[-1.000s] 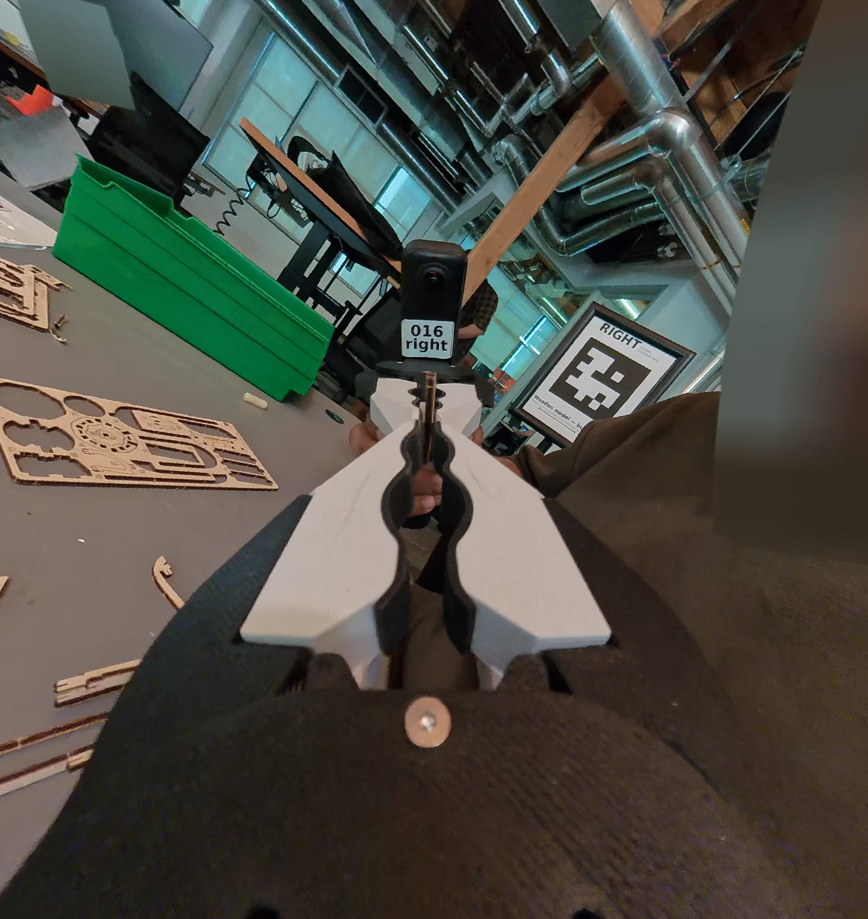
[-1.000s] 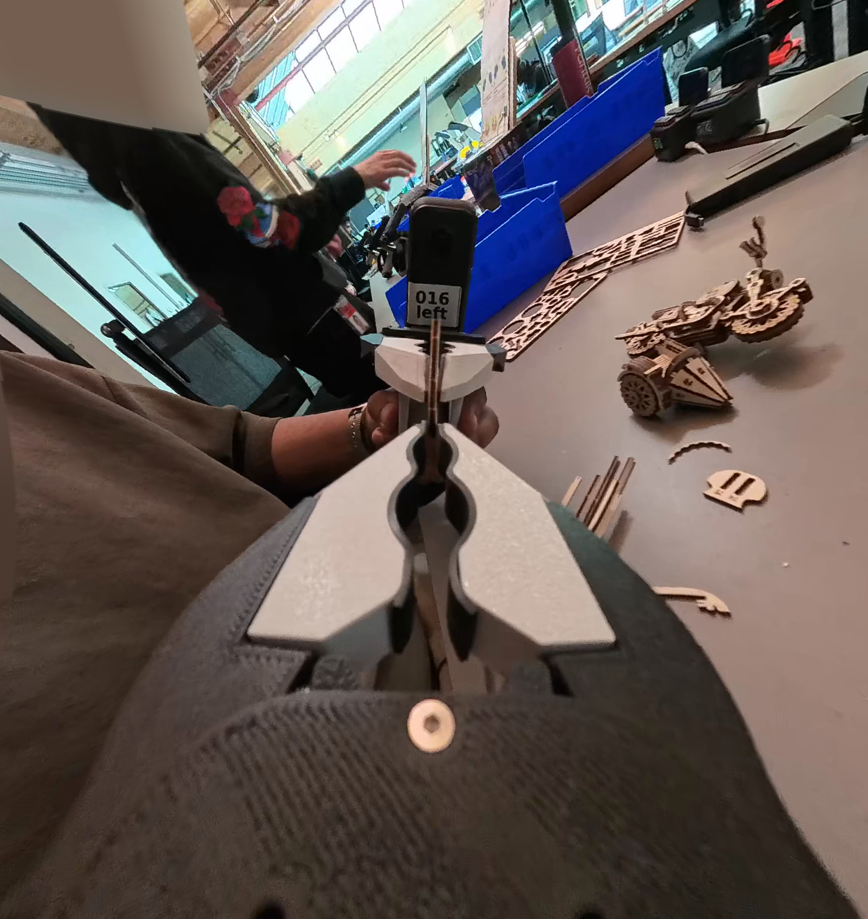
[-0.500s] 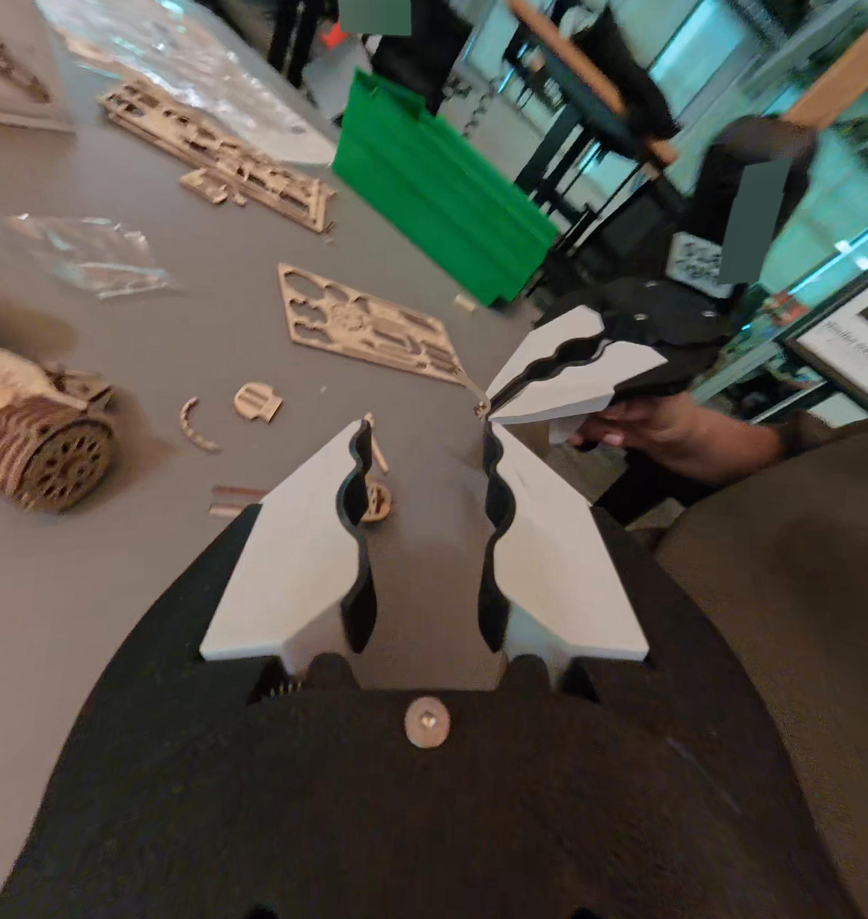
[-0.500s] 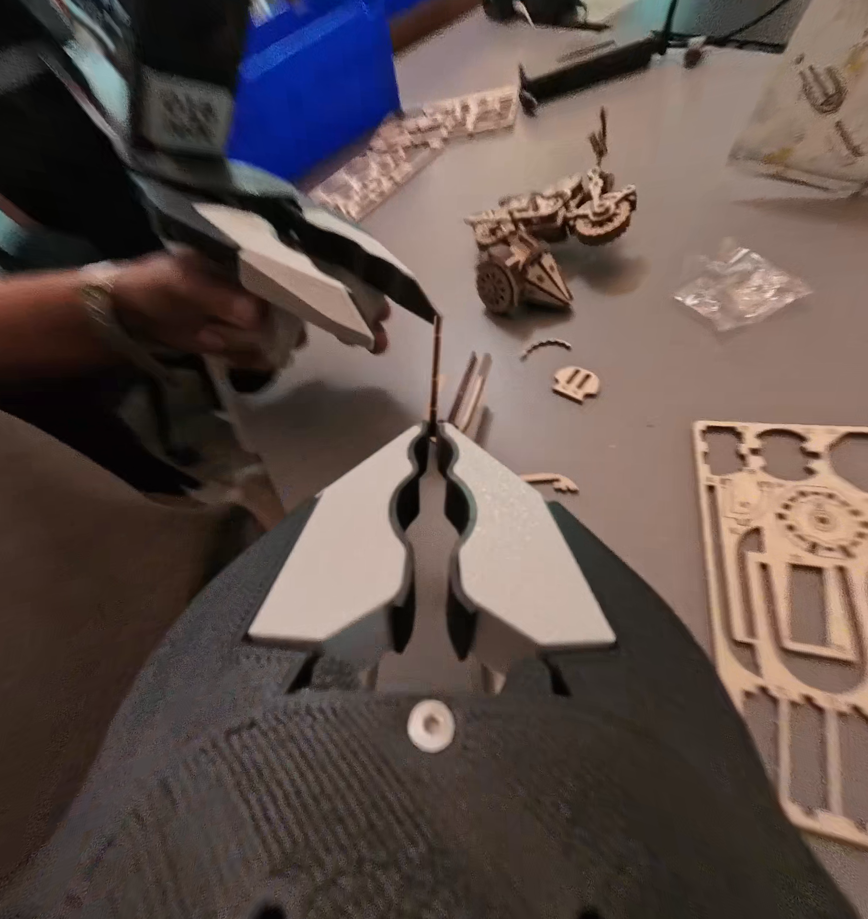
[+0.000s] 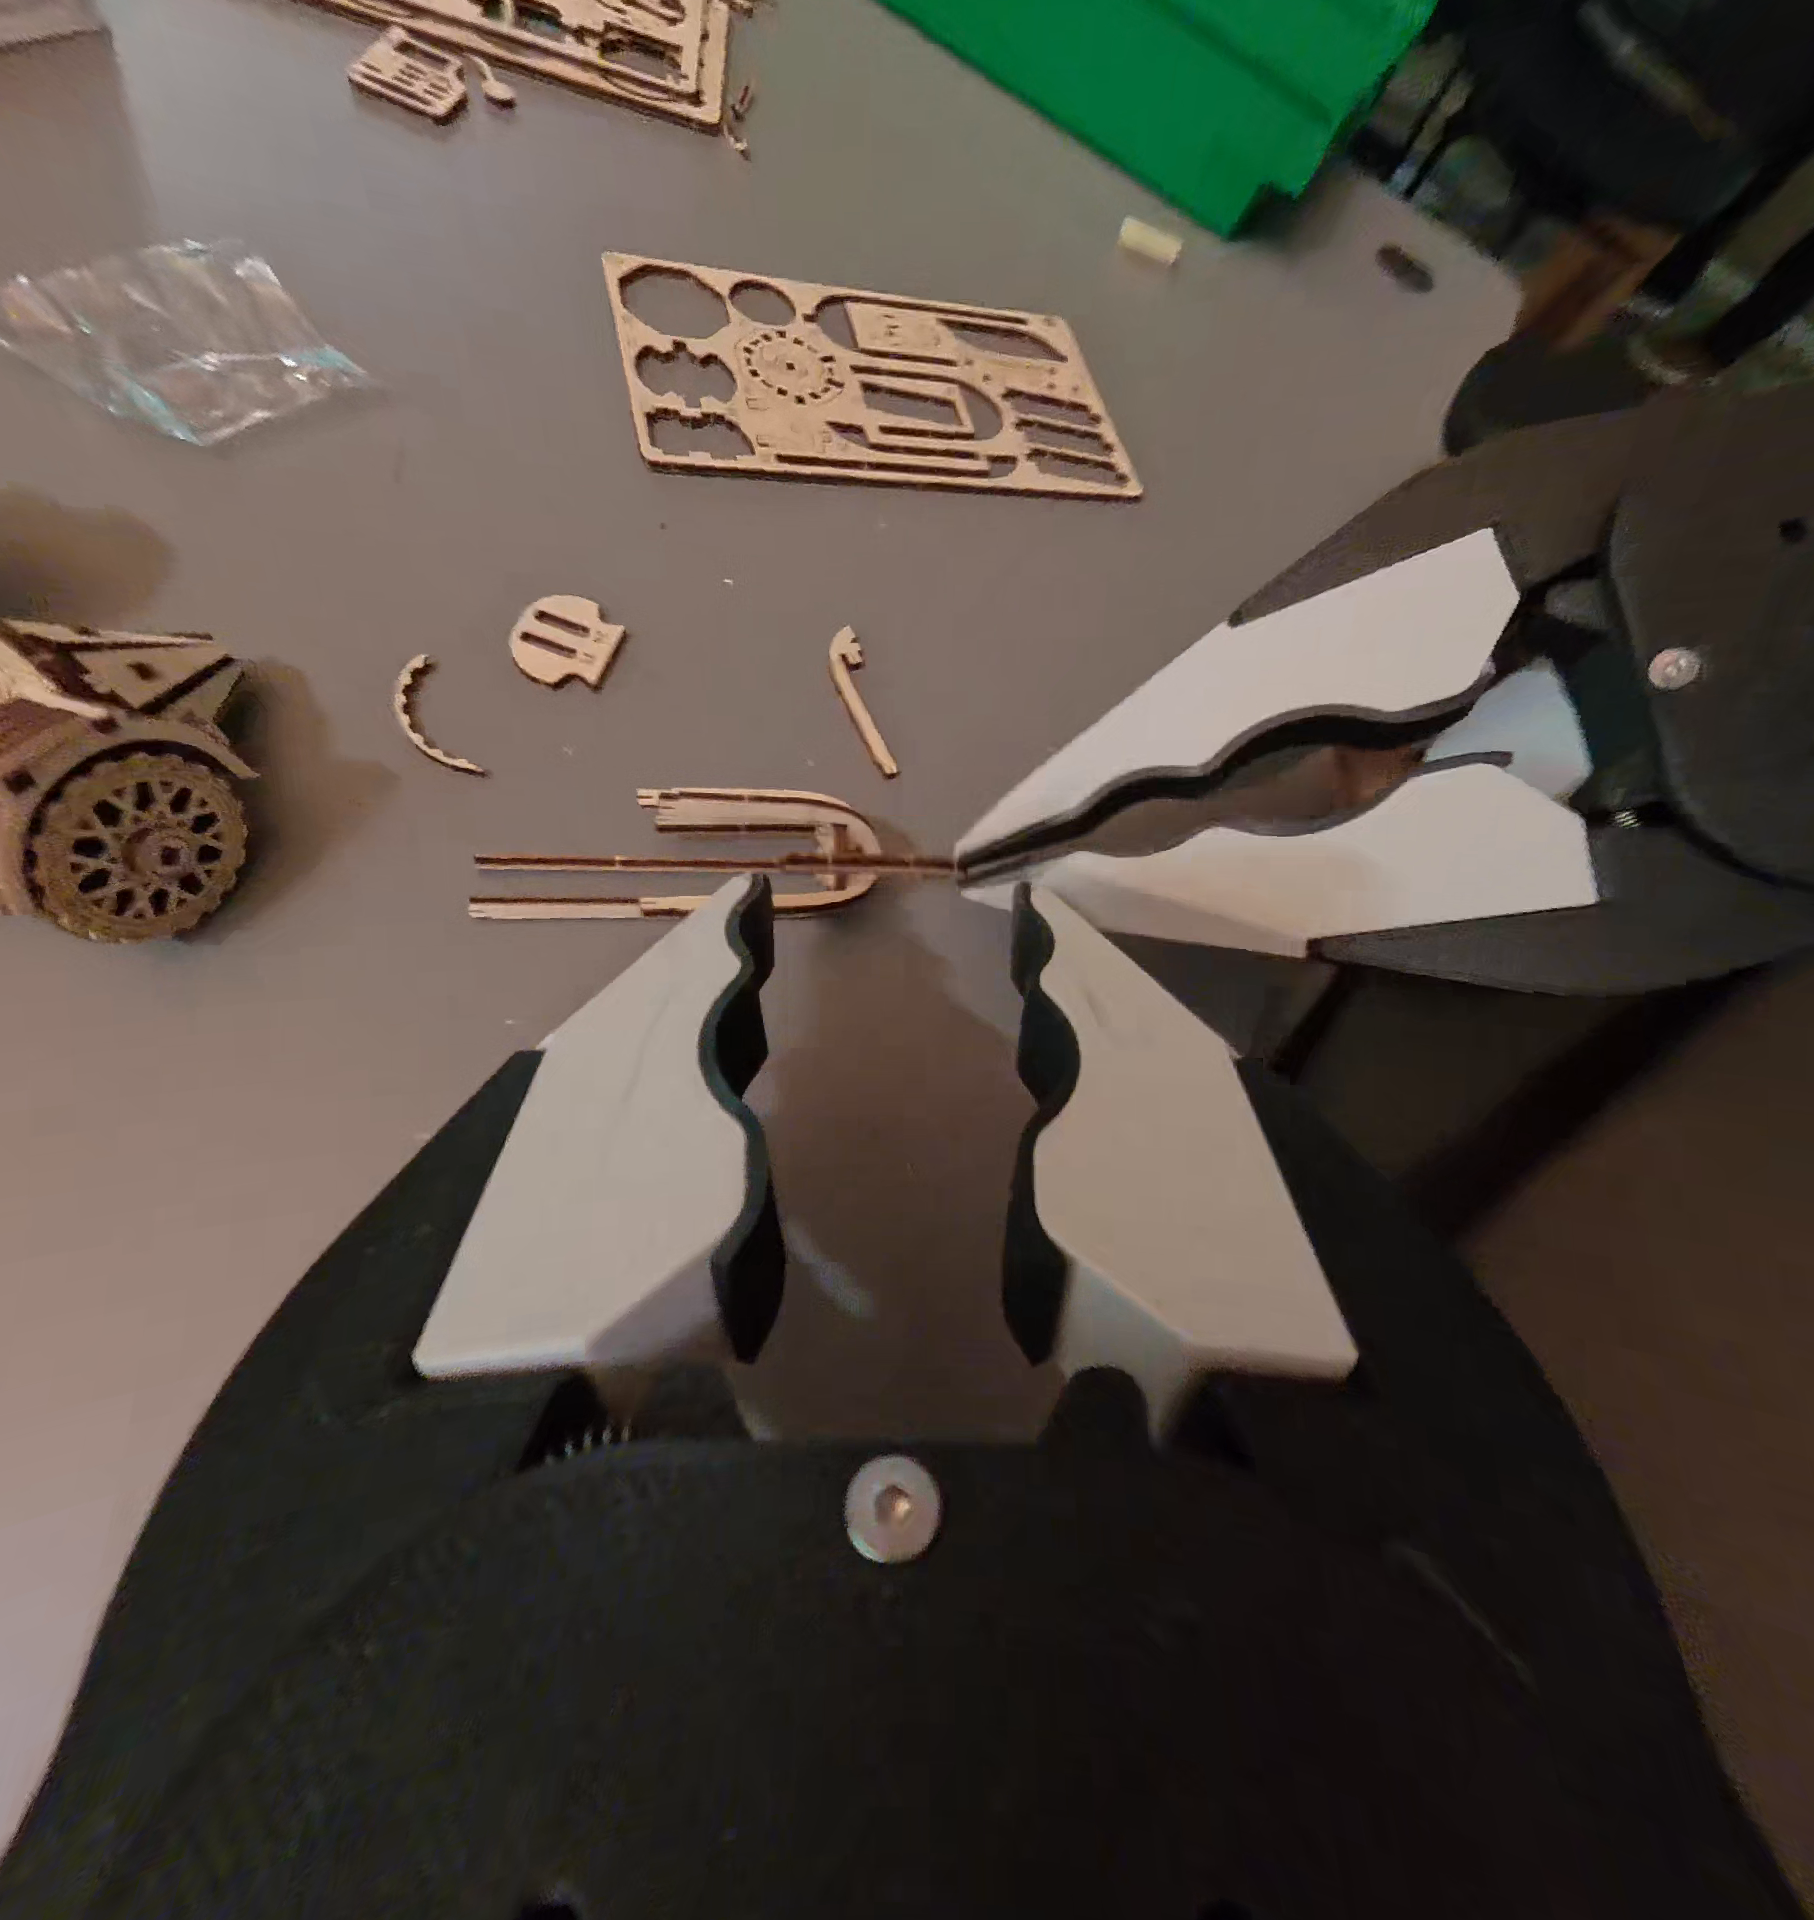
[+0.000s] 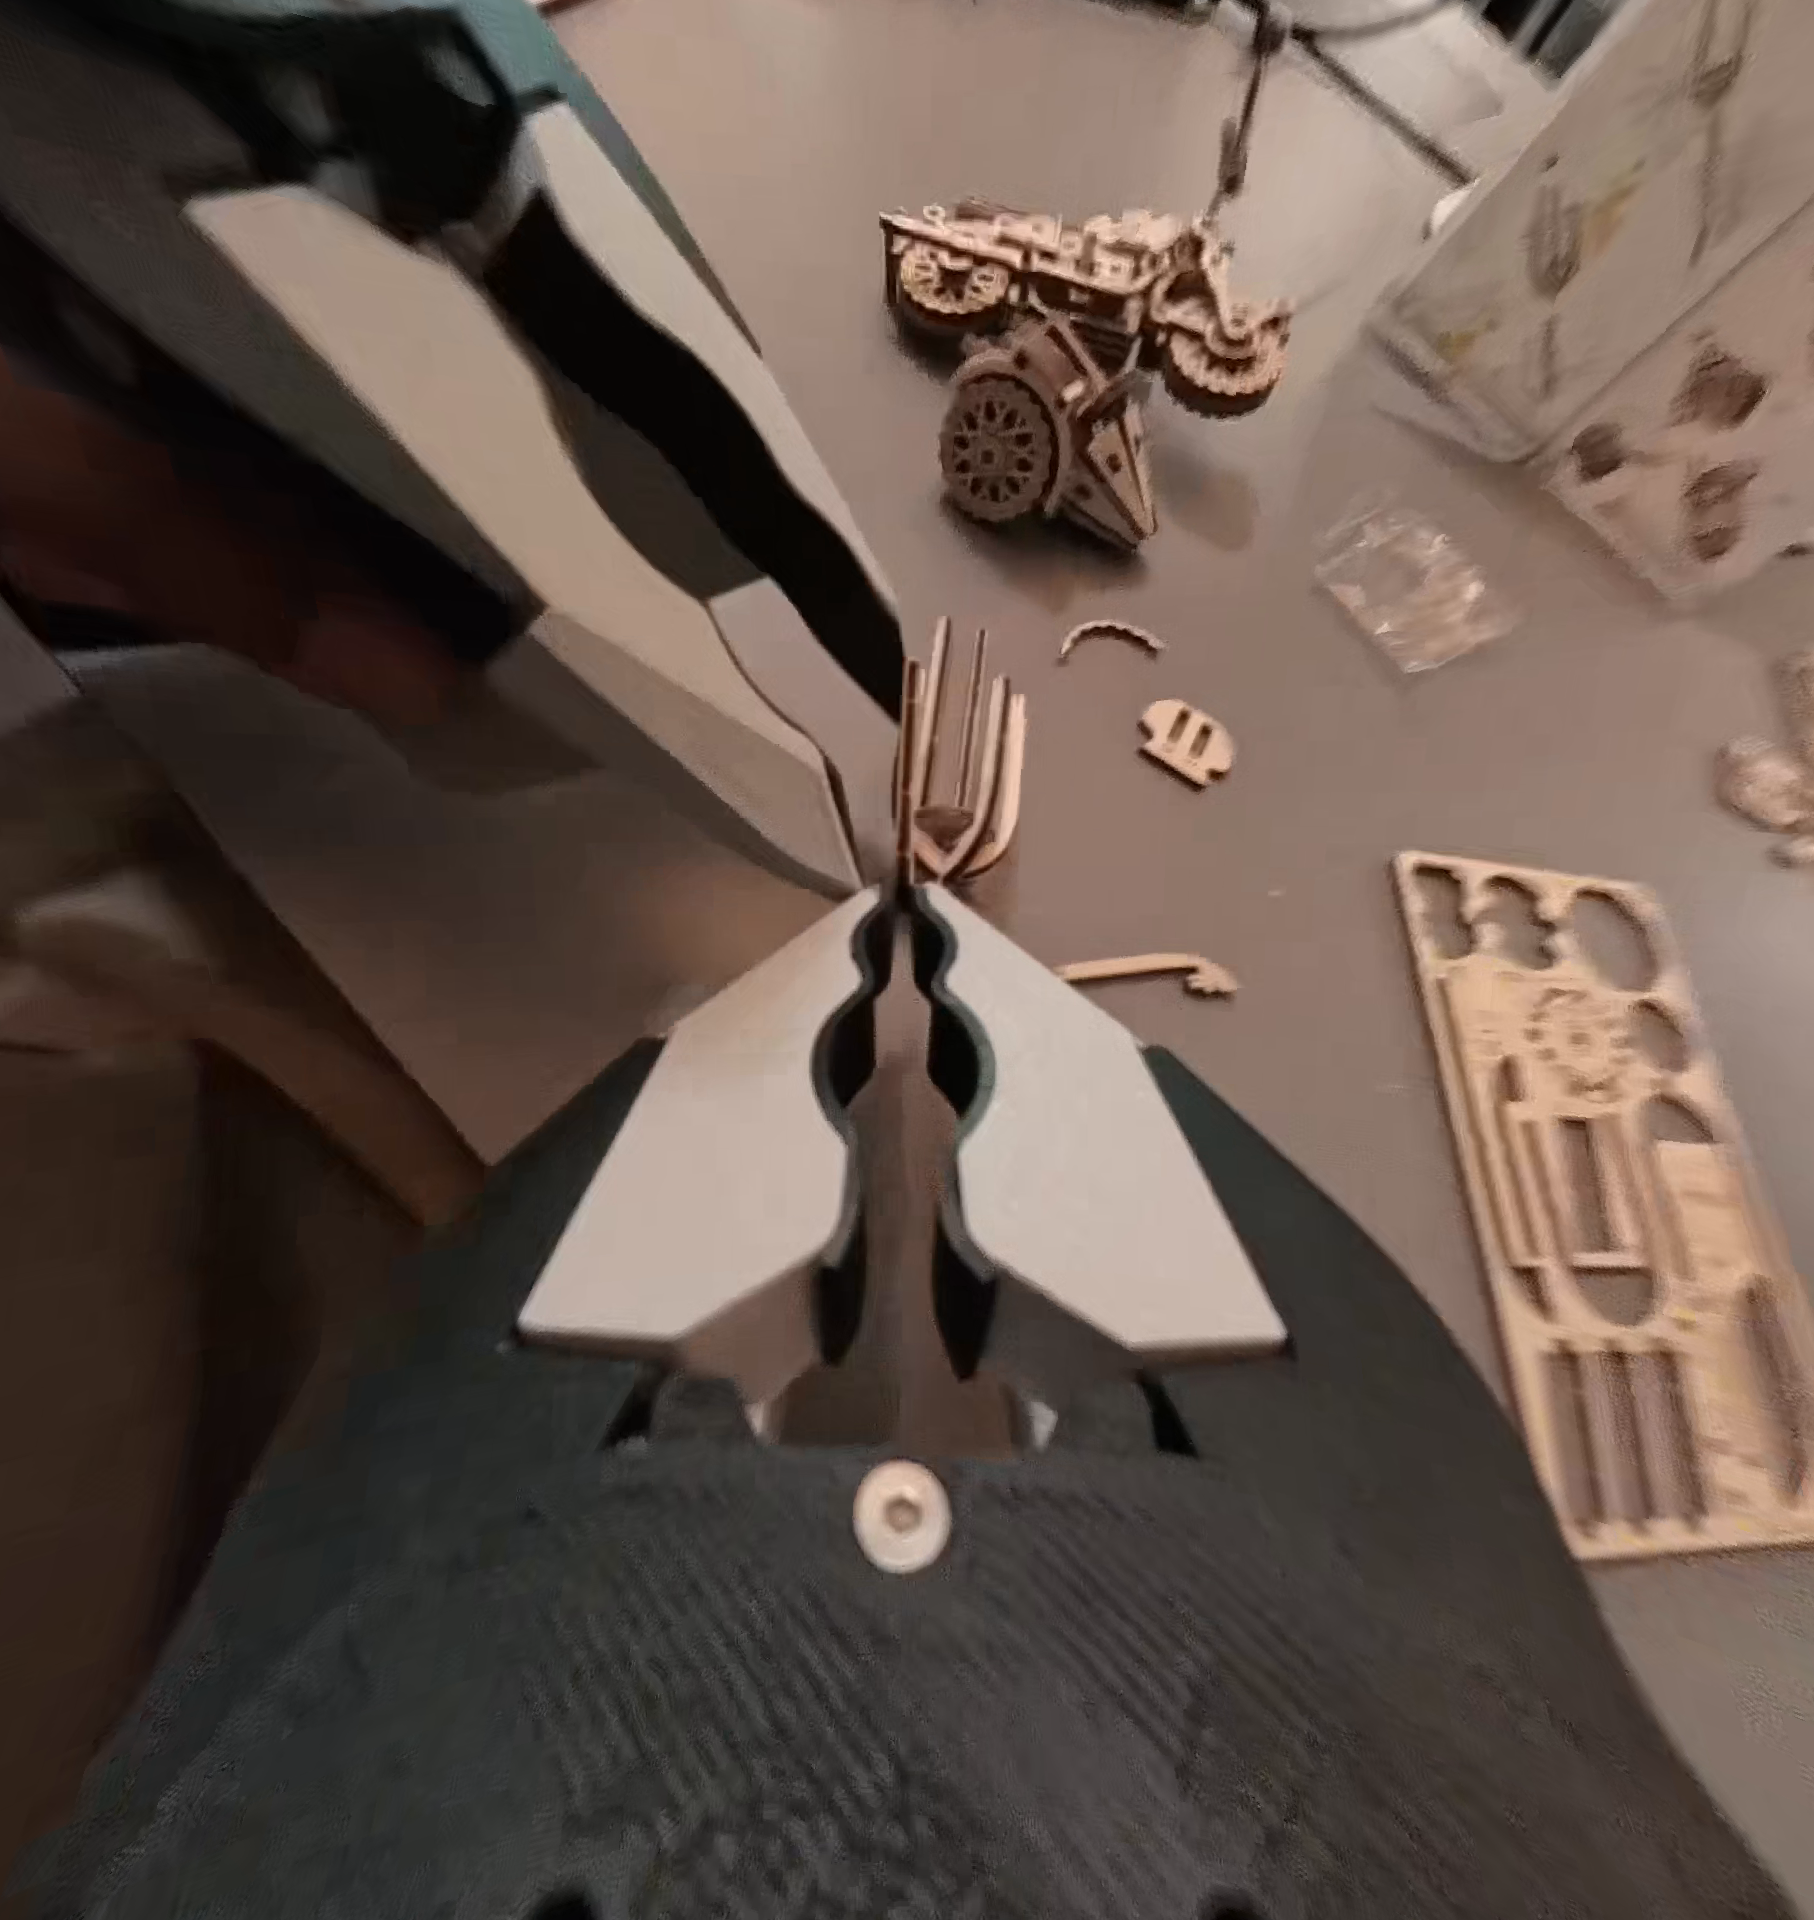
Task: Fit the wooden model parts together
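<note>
Our right tool (image 6: 898,902) pinches a thin wooden strip (image 5: 716,861) edge-on above the desk (image 5: 259,1091); our left tool (image 5: 887,904) gapes empty just beside it. Squeezing askew could snap the strip.

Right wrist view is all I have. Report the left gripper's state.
Observer: The left gripper is open and empty, jaws well apart.
Operator: Say where it sits relative to my strip.
Observer: Its tips are just short of the thin wooden strip, which the right gripper pinches by one end.
Operator: Name something outside my frame.
Observer: A green bin stands at the far edge of the table.
</note>
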Demonstrator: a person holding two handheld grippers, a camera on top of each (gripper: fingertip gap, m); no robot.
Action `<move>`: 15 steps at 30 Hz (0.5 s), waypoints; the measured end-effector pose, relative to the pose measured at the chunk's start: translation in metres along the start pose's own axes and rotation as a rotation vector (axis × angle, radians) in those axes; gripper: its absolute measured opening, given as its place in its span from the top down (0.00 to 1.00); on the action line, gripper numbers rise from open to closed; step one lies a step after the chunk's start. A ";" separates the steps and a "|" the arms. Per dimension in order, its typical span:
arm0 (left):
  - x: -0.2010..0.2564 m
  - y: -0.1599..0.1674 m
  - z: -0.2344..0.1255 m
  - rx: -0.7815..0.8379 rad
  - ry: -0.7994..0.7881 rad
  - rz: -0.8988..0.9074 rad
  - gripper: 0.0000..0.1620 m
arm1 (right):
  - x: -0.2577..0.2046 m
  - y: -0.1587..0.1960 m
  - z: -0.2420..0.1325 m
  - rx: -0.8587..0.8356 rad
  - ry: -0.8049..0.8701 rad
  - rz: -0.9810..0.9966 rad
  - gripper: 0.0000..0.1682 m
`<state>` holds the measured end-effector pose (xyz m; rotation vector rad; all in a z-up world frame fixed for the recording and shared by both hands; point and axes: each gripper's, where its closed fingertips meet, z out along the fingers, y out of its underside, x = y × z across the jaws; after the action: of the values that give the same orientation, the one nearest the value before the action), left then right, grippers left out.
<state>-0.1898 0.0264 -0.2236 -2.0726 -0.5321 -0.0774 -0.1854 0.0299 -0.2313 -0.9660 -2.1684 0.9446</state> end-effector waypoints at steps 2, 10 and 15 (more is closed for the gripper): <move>-0.010 -0.002 0.000 0.009 -0.055 0.013 0.71 | 0.003 0.003 0.001 -0.005 -0.037 0.087 0.99; -0.038 -0.001 -0.007 -0.014 -0.169 0.120 0.65 | 0.036 -0.013 -0.021 0.059 -0.200 0.282 1.00; -0.047 -0.004 -0.002 -0.024 -0.297 0.321 0.77 | 0.047 -0.012 -0.030 0.085 -0.310 0.323 1.00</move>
<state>-0.2333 0.0109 -0.2315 -2.1801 -0.3693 0.4192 -0.1945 0.0724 -0.1945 -1.2184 -2.2358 1.4096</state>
